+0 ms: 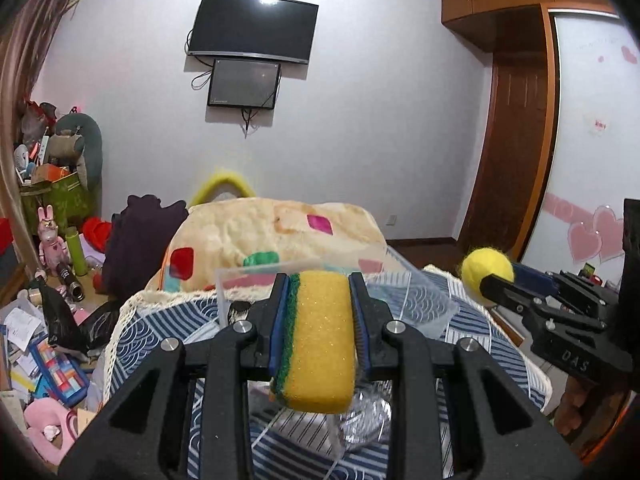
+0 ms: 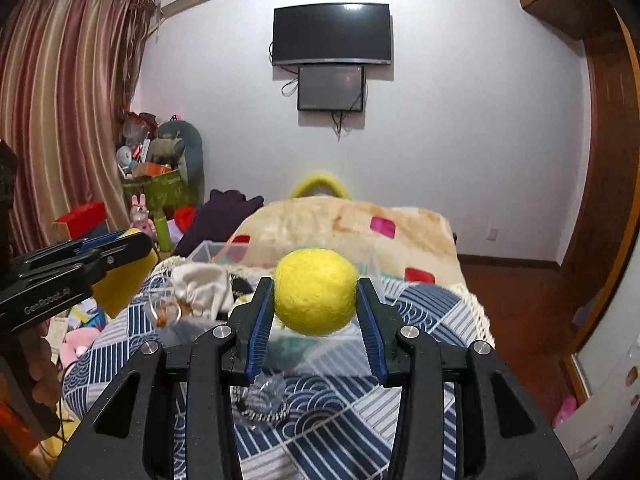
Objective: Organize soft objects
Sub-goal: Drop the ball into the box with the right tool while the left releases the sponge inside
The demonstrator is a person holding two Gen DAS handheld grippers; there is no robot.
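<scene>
Left claw (image 1: 319, 312) clamps a yellow-green sponge (image 1: 316, 340) above the bed (image 1: 472, 328); right claw (image 1: 490, 286) grips a yellow felt ball (image 1: 482, 270).

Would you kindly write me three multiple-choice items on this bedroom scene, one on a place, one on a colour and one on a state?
1. Where is the clear plastic box?
A. On the bed with the blue patterned cover
B. On the floor by the curtain
C. On top of the wardrobe

2. What colour is the felt ball?
A. Red
B. Yellow
C. Purple

3. What is the state of the left gripper?
A. Open and empty
B. Shut on a white cloth
C. Shut on the sponge

Answers:
1. A, the box rests on the bed cover ahead of both grippers.
2. B, the ball in the right gripper is yellow.
3. C, its jaws press both sides of the yellow and green sponge.
</scene>
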